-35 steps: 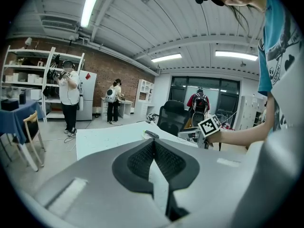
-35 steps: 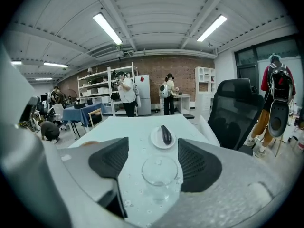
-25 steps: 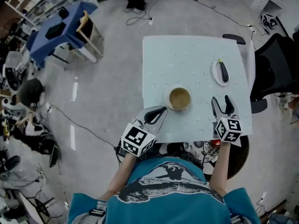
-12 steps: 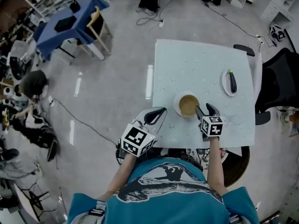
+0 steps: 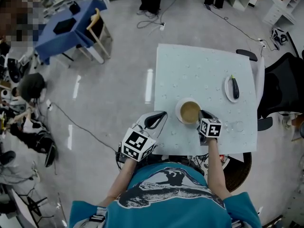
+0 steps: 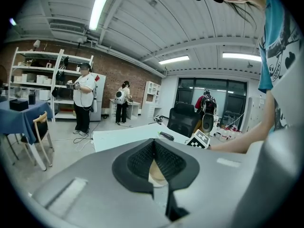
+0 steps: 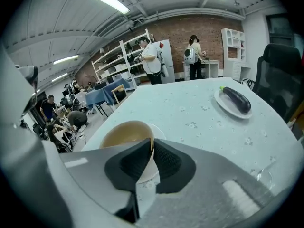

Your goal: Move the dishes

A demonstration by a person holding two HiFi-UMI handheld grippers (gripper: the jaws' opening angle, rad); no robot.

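A square, pale blue-white table (image 5: pixel 199 70) fills the middle of the head view. Near the table's front edge, slightly left of centre, sits a round ceramic bowl (image 5: pixel 190 111) with a tan inside and white showing around it.

The right gripper (image 5: pixel 202 114) comes over the table's front edge, angled downward. In the right gripper view its jaws have just been closing. Now the right gripper (image 7: pixel 152 144) pinches the near right part of the bowl's (image 7: pixel 124 132) rim, one dark ribbed pad inside the rim and one outside (the thin wall fills the narrow slit between them).

The left gripper (image 5: pixel 164 113) hangs at the table's front left corner, its tips just over the edge. In the left gripper view the pads of the left gripper (image 6: pixel 153 144) meet at their tips with nothing clamped. The tan patch in the small gap below them is the bowl further along the table.

Toward the table's right edge, well apart from the bowl, lies a small white oval plate (image 5: pixel 228 90) with a dark purple eggplant (image 5: pixel 234 87) on it. The right gripper view shows the eggplant (image 7: pixel 236 99) lying lengthwise on the plate (image 7: pixel 223 103).

A black office chair (image 5: pixel 280 89) stands just beyond the table's right side.
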